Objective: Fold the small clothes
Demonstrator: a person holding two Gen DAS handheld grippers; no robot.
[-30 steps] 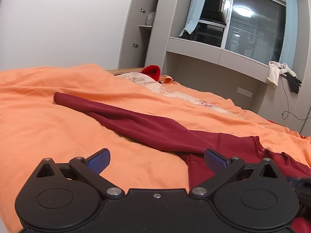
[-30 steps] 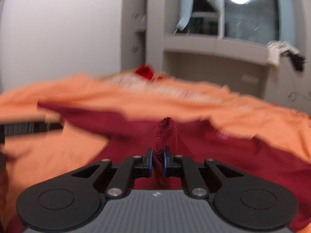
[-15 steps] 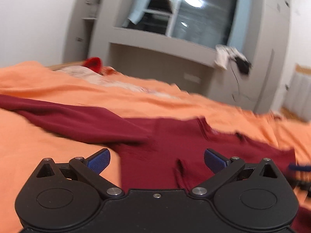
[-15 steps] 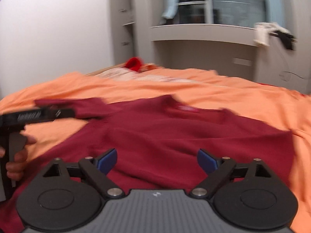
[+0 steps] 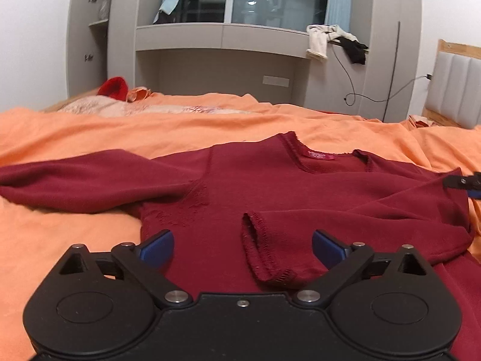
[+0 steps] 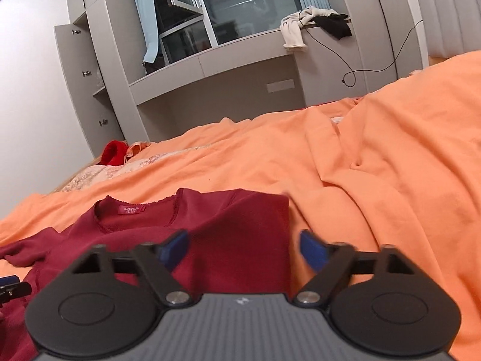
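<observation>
A dark red long-sleeved top (image 5: pixel 270 186) lies flat on the orange bedspread (image 5: pixel 75 240), neck label facing up. One sleeve (image 5: pixel 75 183) stretches out to the left. The other sleeve lies folded across the body, its cuff (image 5: pixel 261 249) between the fingers of my open left gripper (image 5: pixel 242 245), which hovers low over the hem side. My right gripper (image 6: pixel 243 248) hangs over the top's (image 6: pixel 210 225) folded right edge; its jaws are closing, with that edge below the gap and nothing pinched. Its tip (image 5: pixel 464 182) shows at the far right of the left wrist view.
A bright red item (image 5: pixel 112 87) and pale patterned fabric (image 5: pixel 99 106) lie at the bed's far left. Behind stands a grey window unit (image 5: pixel 222 34) with white and black clothes (image 5: pixel 318 40) draped on its ledge. A padded headboard (image 5: pixel 457 90) is at right. Rumpled bedspread (image 6: pixel 390 165) spreads right of the top.
My right gripper let go of the sleeve cuff it was shut on, opened and swung right to the top's edge. The sleeve now lies across the body. My left gripper moved right over the top, still open.
</observation>
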